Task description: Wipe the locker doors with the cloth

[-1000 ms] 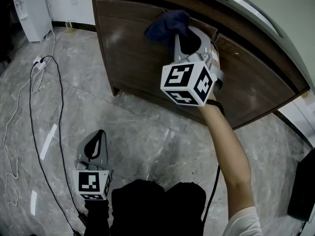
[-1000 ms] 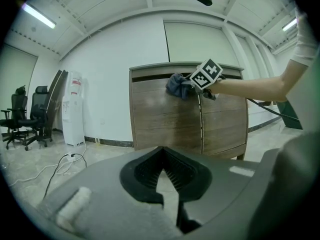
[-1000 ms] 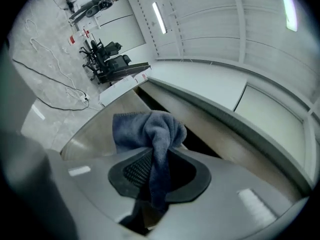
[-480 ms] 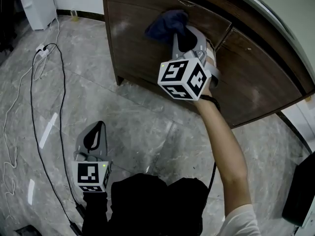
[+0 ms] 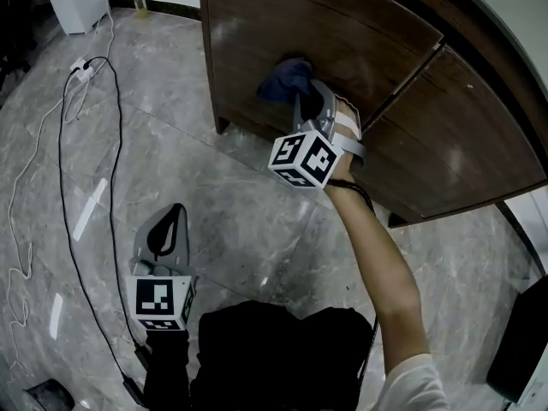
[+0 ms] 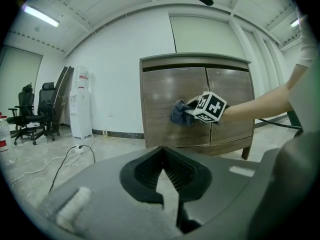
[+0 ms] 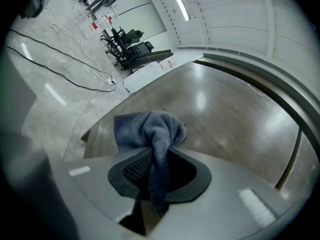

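Cloth (image 5: pixel 287 80), dark blue and bunched, clamped by a twisted fold between the jaws of the right gripper (image 5: pixel 310 103). Presses against the left of the two locker doors (image 5: pixel 360 32), low on the brown panel and near the seam between the pair. Arm at full stretch from the lower right of the head view.

Left gripper (image 5: pixel 167 234) idle, low over the grey tiled floor (image 5: pixel 231 204) and well apart from the locker. Jaws together, nothing between them.

Looks like a wiping stroke on the first door, with the second door not yet touched.

Likely trouble from here: loss of the cloth to the floor, given so narrow a pinched fold and the drag of the panel against the fabric. Also possible: scraping of the wood finish by the hard jaw tips, should the bunched fabric roll aside under pressure. Black cable (image 5: pixel 64 152) in loops across the floor to the left, a possible snag for feet on any sidestep along the locker.
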Demonstrator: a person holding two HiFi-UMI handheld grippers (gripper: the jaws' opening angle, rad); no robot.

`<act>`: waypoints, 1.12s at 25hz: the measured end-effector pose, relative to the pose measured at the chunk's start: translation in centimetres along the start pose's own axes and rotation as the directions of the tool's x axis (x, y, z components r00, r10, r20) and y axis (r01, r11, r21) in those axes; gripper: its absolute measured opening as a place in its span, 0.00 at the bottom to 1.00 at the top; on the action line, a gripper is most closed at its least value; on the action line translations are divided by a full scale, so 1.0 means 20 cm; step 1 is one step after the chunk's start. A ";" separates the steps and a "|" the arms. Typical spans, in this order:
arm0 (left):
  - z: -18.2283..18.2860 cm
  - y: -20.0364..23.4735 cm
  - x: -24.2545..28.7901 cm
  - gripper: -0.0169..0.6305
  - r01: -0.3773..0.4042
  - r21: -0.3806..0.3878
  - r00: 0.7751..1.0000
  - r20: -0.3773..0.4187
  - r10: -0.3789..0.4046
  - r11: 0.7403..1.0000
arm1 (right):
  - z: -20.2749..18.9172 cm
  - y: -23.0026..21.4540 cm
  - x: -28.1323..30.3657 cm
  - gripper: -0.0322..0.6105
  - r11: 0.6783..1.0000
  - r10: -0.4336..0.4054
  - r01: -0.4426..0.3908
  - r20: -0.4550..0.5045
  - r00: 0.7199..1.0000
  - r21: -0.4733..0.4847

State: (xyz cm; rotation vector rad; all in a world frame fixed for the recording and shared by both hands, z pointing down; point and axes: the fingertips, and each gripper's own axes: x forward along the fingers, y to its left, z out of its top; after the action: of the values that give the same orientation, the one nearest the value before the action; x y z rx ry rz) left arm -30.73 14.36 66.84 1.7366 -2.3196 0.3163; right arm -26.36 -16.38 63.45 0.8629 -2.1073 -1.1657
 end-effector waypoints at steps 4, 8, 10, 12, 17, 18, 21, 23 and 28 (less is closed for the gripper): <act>-0.03 0.02 0.01 0.03 -0.008 -0.010 1.000 -0.007 0.008 1.000 | -0.05 0.14 0.04 0.17 0.998 0.053 -0.053 -0.028 0.998 0.022; -0.08 0.04 0.01 0.03 -0.013 -0.014 0.999 -0.029 0.013 1.000 | -0.12 0.29 0.06 0.17 0.996 0.089 -0.088 -0.052 0.995 0.012; -0.09 0.05 0.02 0.03 -0.019 -0.010 0.999 -0.028 0.018 1.000 | -0.15 0.36 0.07 0.17 0.994 0.110 -0.110 -0.067 0.992 0.009; -0.11 0.06 0.02 0.03 -0.023 -0.015 0.999 -0.038 0.022 1.000 | -0.19 0.42 0.08 0.17 0.992 0.130 -0.130 -0.082 0.988 0.003; -0.14 0.06 0.03 0.03 -0.024 -0.026 0.999 -0.044 0.023 0.999 | -0.26 0.55 0.10 0.17 0.987 0.160 -0.162 -0.102 0.982 -0.011; -0.14 0.06 0.03 0.03 -0.024 -0.027 0.999 -0.046 0.022 0.999 | -0.27 0.57 0.10 0.17 0.987 0.159 -0.161 -0.101 0.982 -0.015; -0.16 0.05 0.03 0.03 -0.025 -0.031 0.998 -0.053 0.023 0.999 | -0.28 0.64 0.12 0.17 0.983 0.178 -0.181 -0.105 0.978 -0.027; -0.16 0.05 0.03 0.03 -0.026 -0.030 0.998 -0.053 0.025 0.999 | -0.30 0.70 0.14 0.17 0.979 0.198 -0.203 -0.118 0.973 -0.032; -0.19 0.09 0.02 0.03 -0.040 -0.025 0.997 -0.068 0.038 0.999 | -0.37 0.81 0.16 0.17 0.968 0.243 -0.249 -0.155 0.958 -0.018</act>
State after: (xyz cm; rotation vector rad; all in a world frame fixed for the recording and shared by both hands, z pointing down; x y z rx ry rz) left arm -32.31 15.62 70.54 1.6439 -2.3021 0.3448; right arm -27.07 -15.86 81.60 0.6293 -1.9959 -0.9749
